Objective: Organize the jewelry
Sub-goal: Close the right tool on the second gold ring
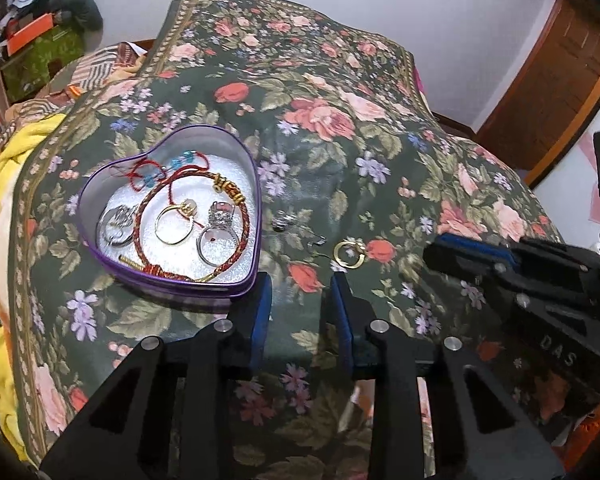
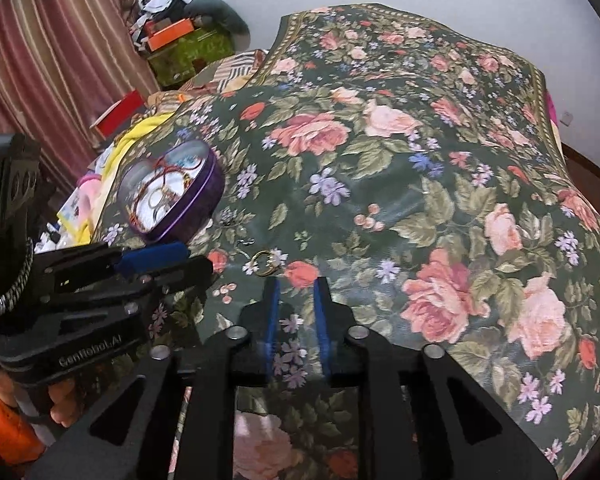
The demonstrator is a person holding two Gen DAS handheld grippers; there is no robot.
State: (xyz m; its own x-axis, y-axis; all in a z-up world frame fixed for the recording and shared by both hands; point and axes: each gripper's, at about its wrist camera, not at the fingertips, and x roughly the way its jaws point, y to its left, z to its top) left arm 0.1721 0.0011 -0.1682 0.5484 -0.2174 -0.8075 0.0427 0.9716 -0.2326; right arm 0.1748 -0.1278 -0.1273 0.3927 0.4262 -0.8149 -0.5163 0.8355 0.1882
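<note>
A purple heart-shaped tin (image 1: 92, 188) sits on the floral cloth and holds several rings, a red-and-gold braided bracelet (image 1: 148, 208) and a red cord with blue beads. It also shows in the right wrist view (image 2: 204, 192). On the cloth beside it lie a gold ring (image 1: 349, 254), a small silver hook (image 1: 315, 245) and a small silver piece (image 1: 282, 222). My left gripper (image 1: 302, 292) is open and empty, just short of the gold ring. My right gripper (image 2: 296, 292) is open and empty, just behind the same gold ring (image 2: 265, 261).
The floral cloth (image 2: 420, 168) covers a humped surface that drops away at the edges. A yellow blanket (image 1: 4, 208) and stacked boxes (image 2: 180, 48) lie at the left. A striped curtain (image 2: 60, 60) hangs at the far left. A wooden door frame (image 1: 560, 92) stands at the right.
</note>
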